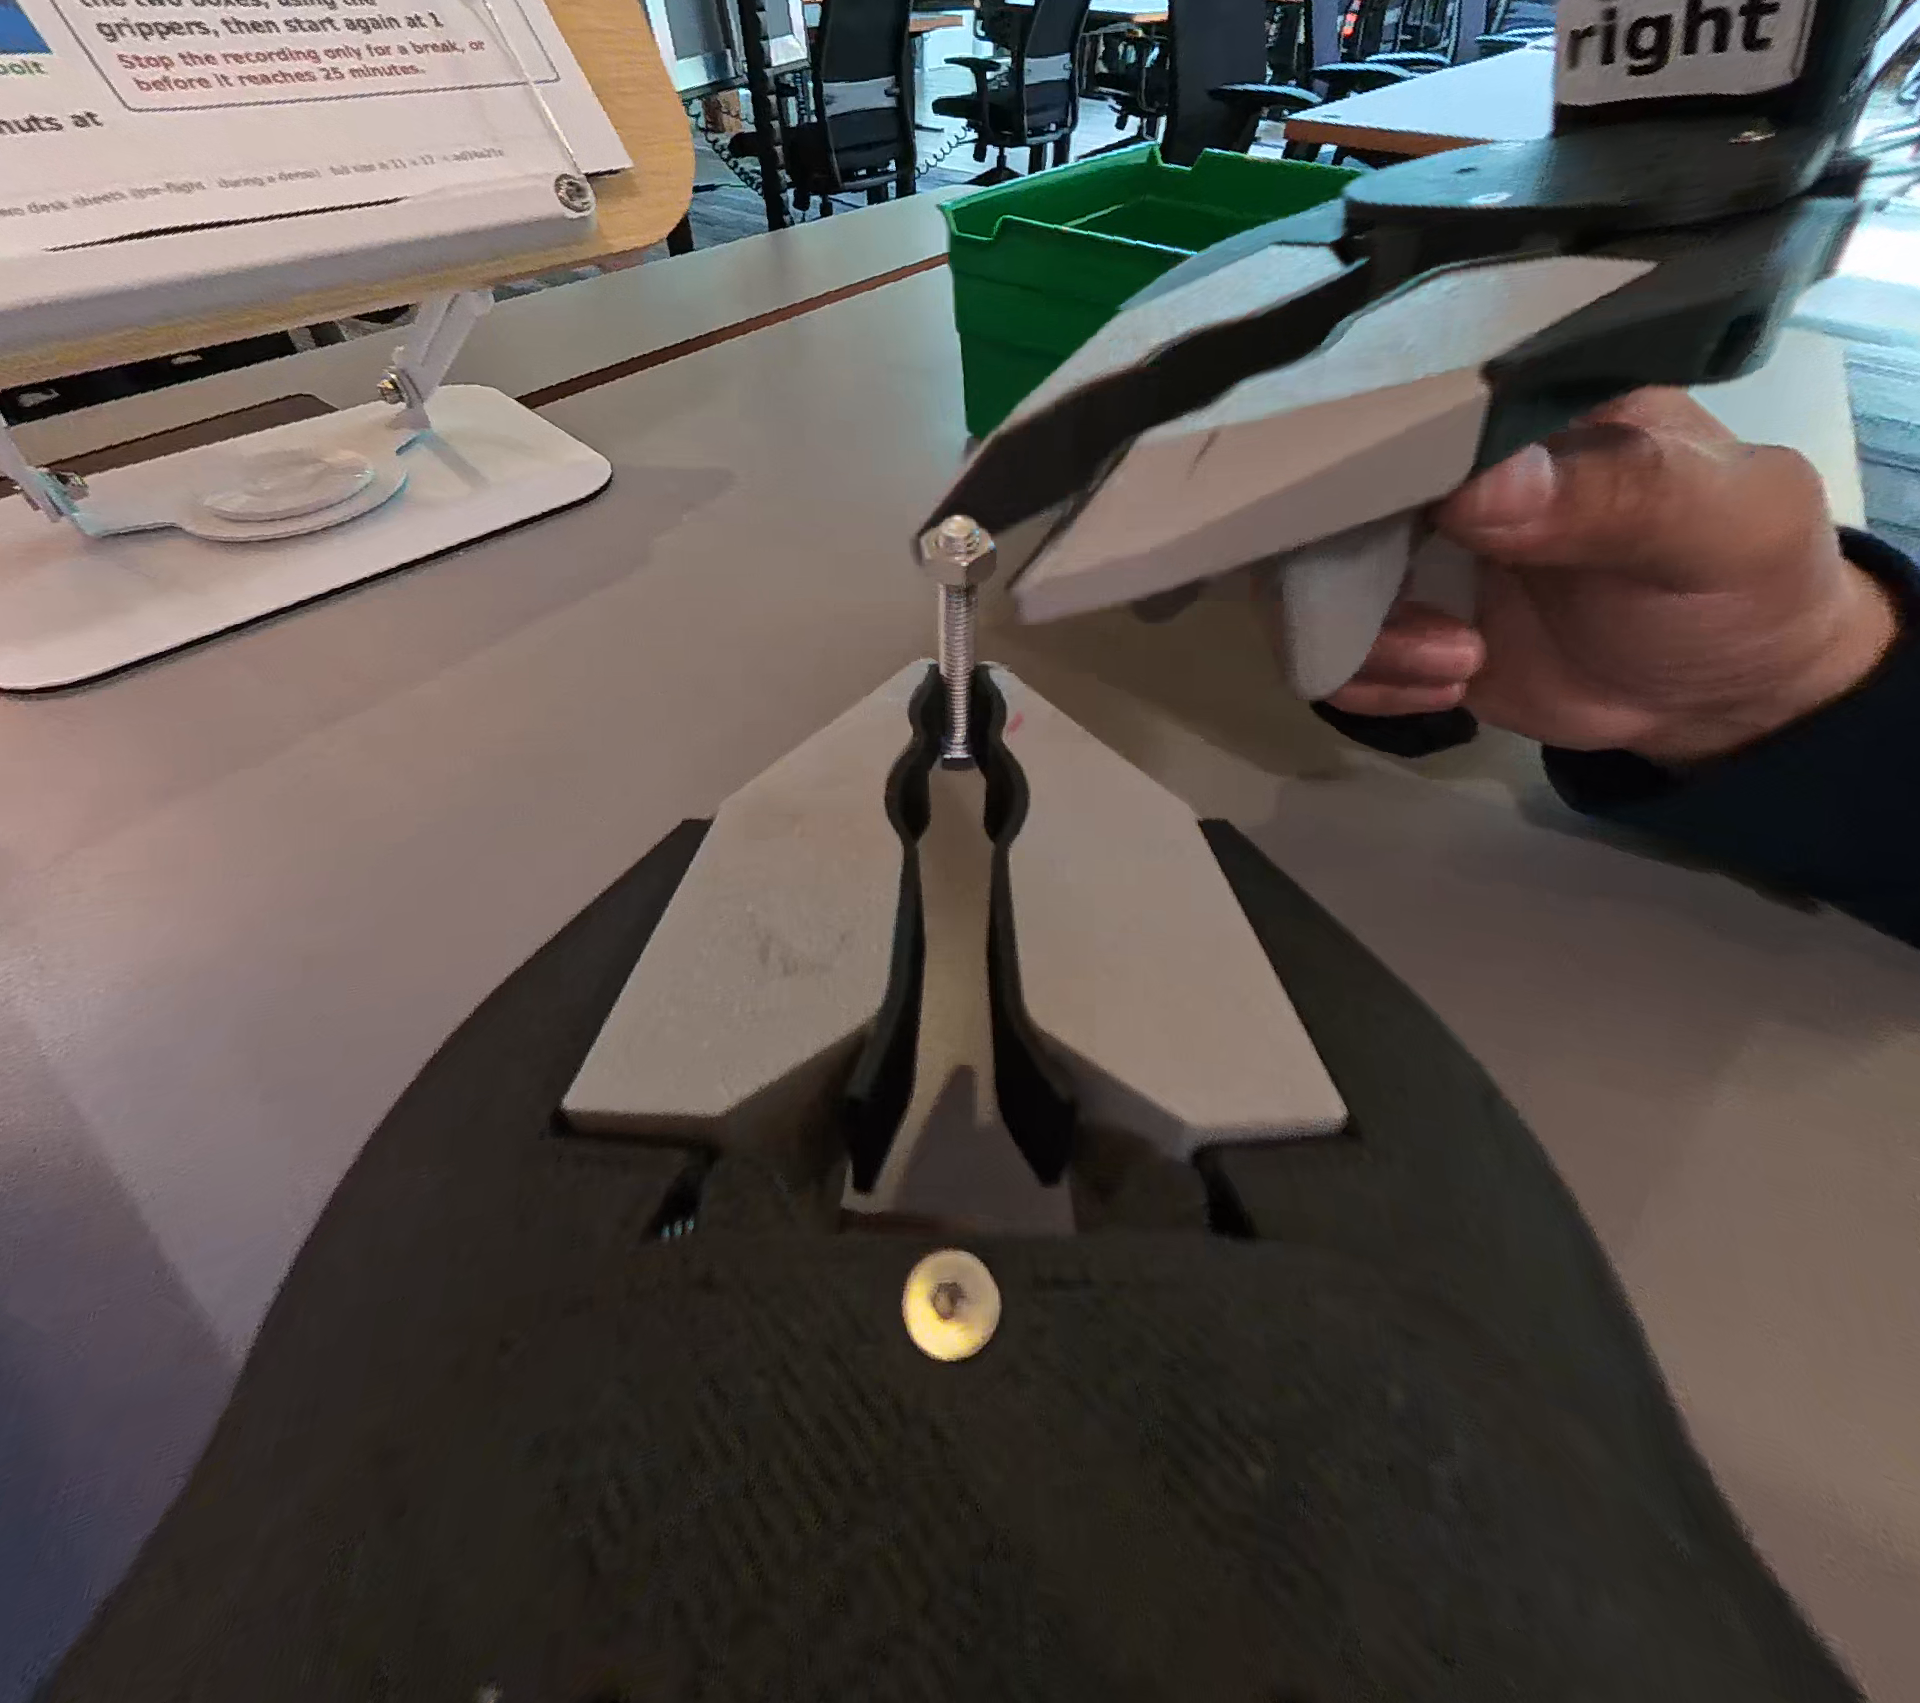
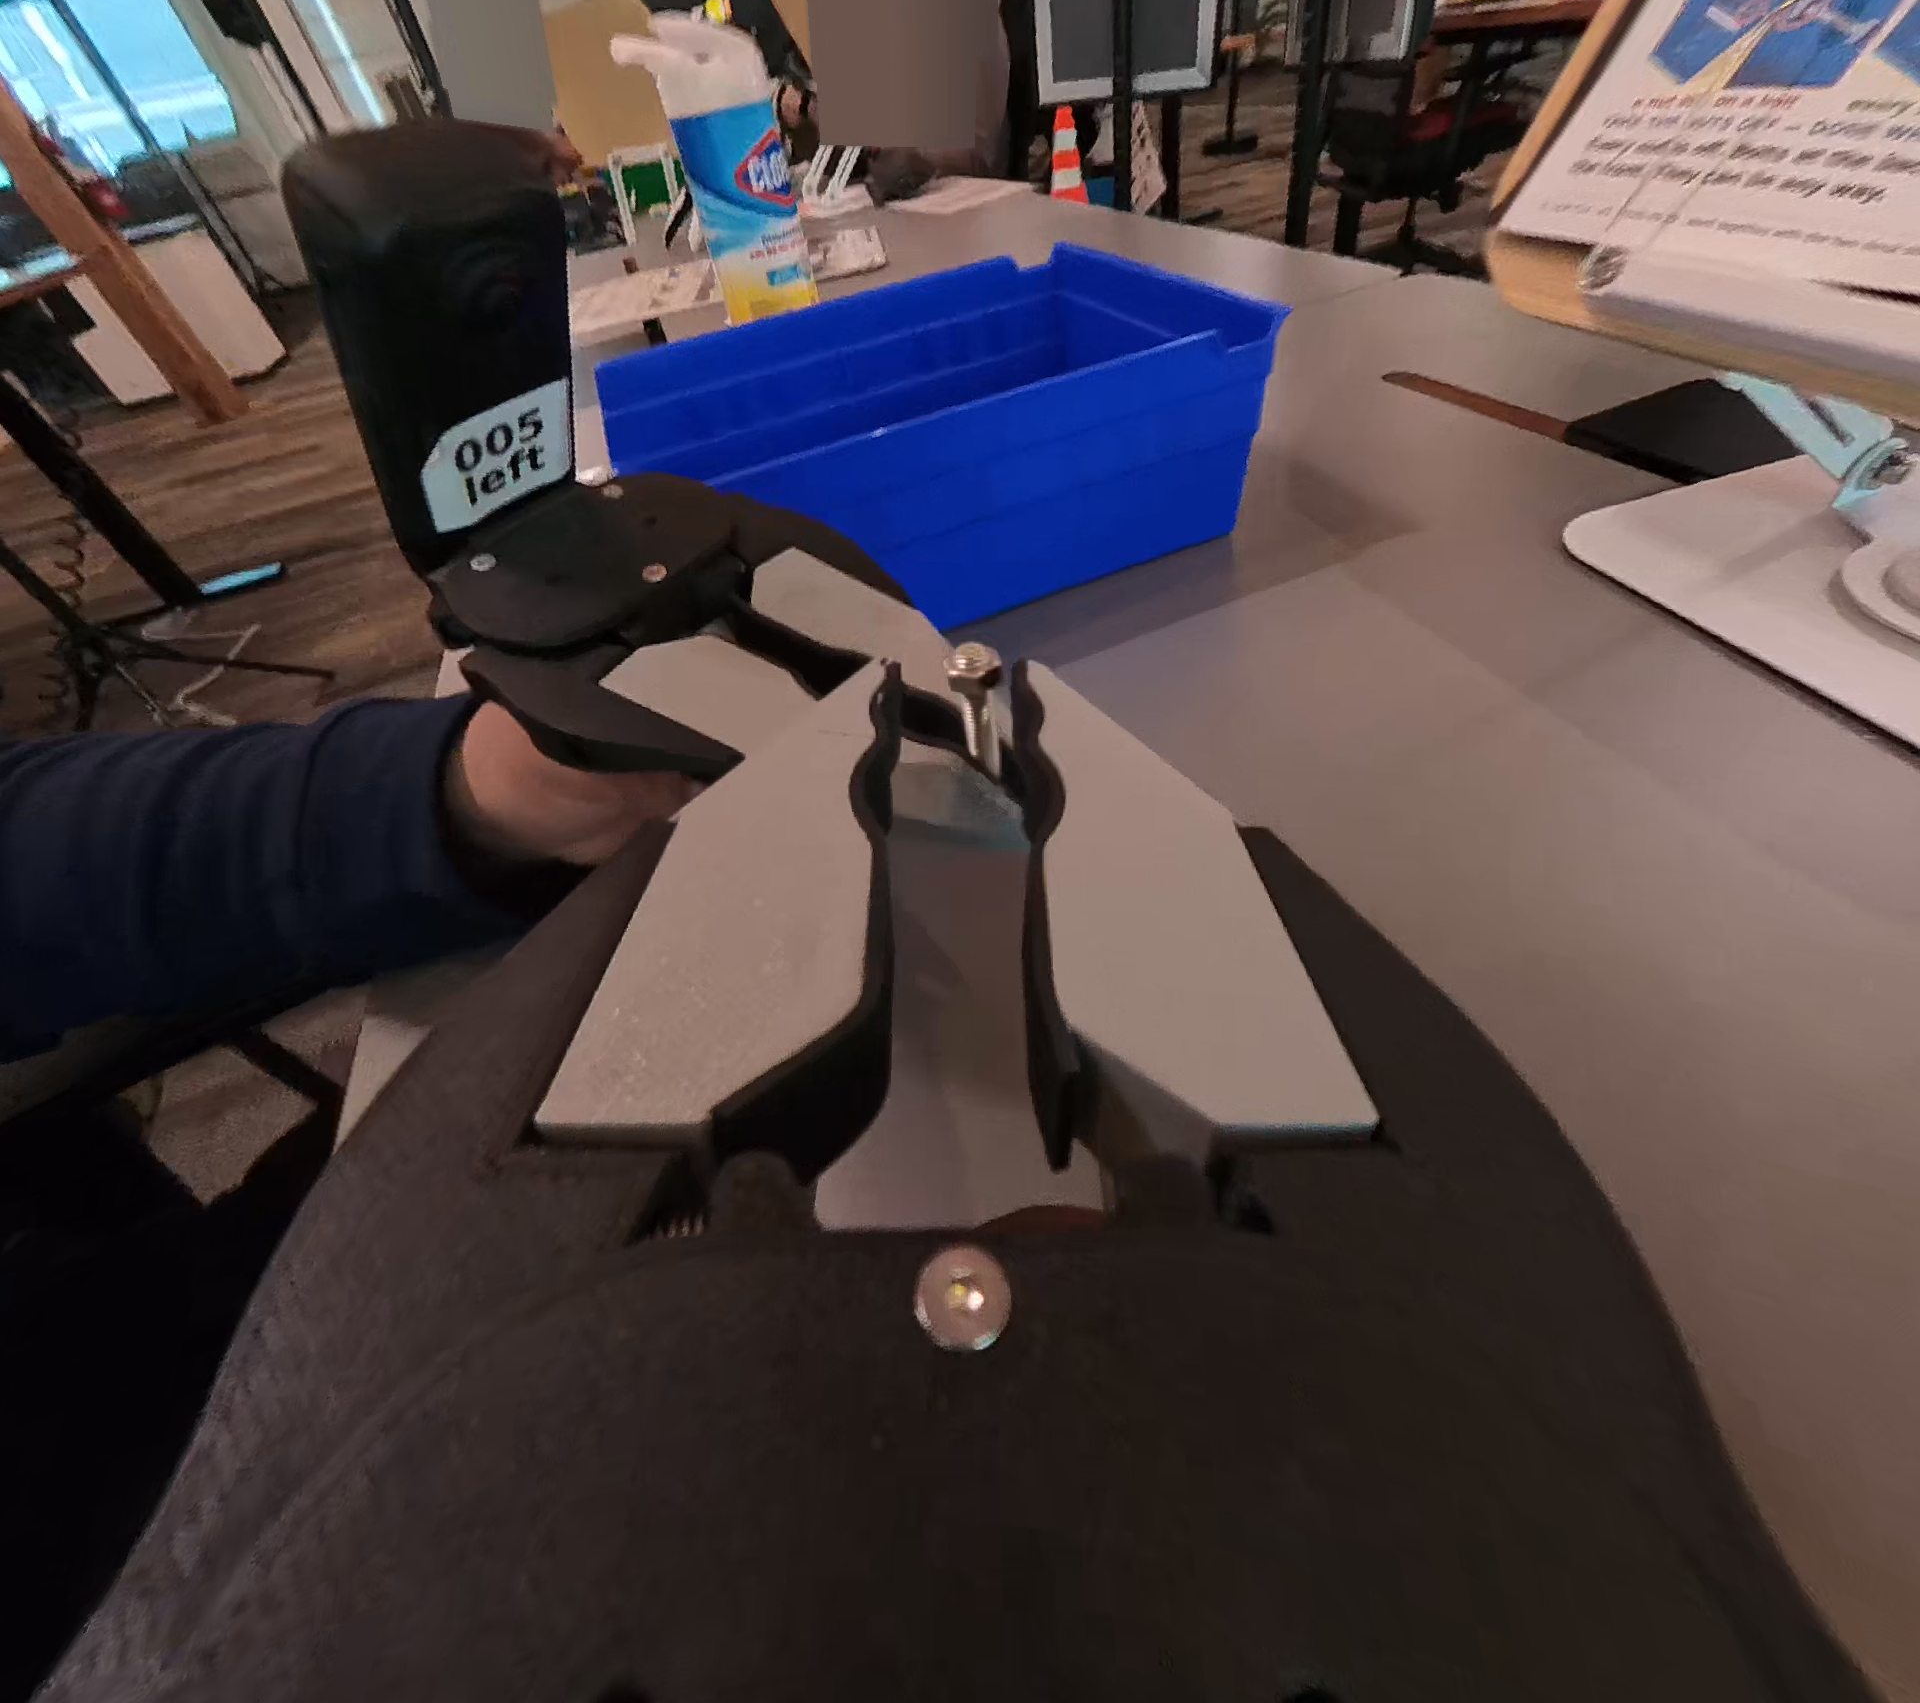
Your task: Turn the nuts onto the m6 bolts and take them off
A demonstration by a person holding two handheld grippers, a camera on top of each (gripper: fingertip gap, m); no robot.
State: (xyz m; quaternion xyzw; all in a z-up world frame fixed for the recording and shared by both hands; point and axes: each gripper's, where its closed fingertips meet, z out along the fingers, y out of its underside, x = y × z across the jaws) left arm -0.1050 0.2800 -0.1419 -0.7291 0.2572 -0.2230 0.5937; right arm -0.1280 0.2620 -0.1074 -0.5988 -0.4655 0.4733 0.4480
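So my left gripper [image 1: 956,723] is clamped on the lower end of the bolt [image 1: 957,656], holding it upright with its long axis straight up out of the jaws; the nut [image 1: 956,554] sits at the very top of the thread; my right gripper [image 2: 951,697] has its jaws parted, one fingertip [image 1: 961,510] touching the nut's far side, the other just beside it; I'd say the right one is nearer and closes on it next to spin.

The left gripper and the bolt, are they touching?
Touching. In the left wrist view, the left gripper is closed on the lower shank of the upright bolt.
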